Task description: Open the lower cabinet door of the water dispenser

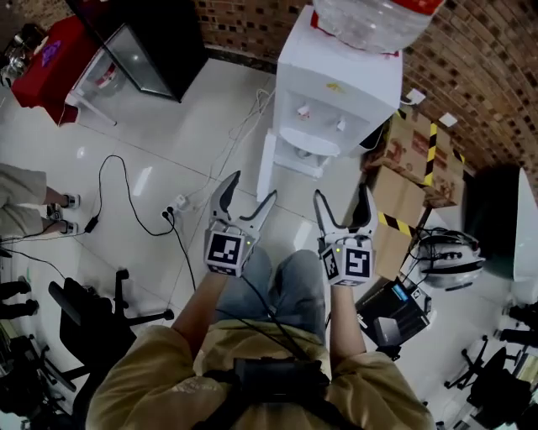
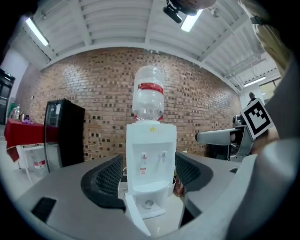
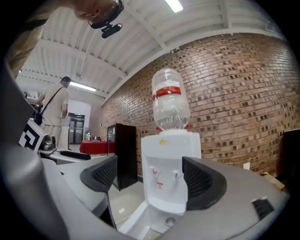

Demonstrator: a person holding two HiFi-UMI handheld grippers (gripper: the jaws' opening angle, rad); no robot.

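Note:
The white water dispenser (image 1: 332, 92), with a clear bottle (image 1: 370, 17) on top, stands against the brick wall. Its lower cabinet door (image 1: 267, 168) is swung out to the left. Both grippers are held up in front of it, well short of it. My left gripper (image 1: 252, 186) is open and empty, and so is my right gripper (image 1: 343, 193). In the left gripper view the dispenser (image 2: 151, 154) and its open door (image 2: 137, 216) show far off between the spread jaws of the left gripper (image 2: 147, 180). The right gripper (image 3: 151, 180) frames the dispenser (image 3: 169, 173) the same way.
Cardboard boxes with yellow-black tape (image 1: 416, 164) stand right of the dispenser. A black cabinet (image 1: 143, 42) and a red table (image 1: 50, 59) are at the back left. A power strip with cables (image 1: 172, 206) lies on the floor. An office chair (image 1: 84, 311) and a person's feet (image 1: 60, 214) are at left.

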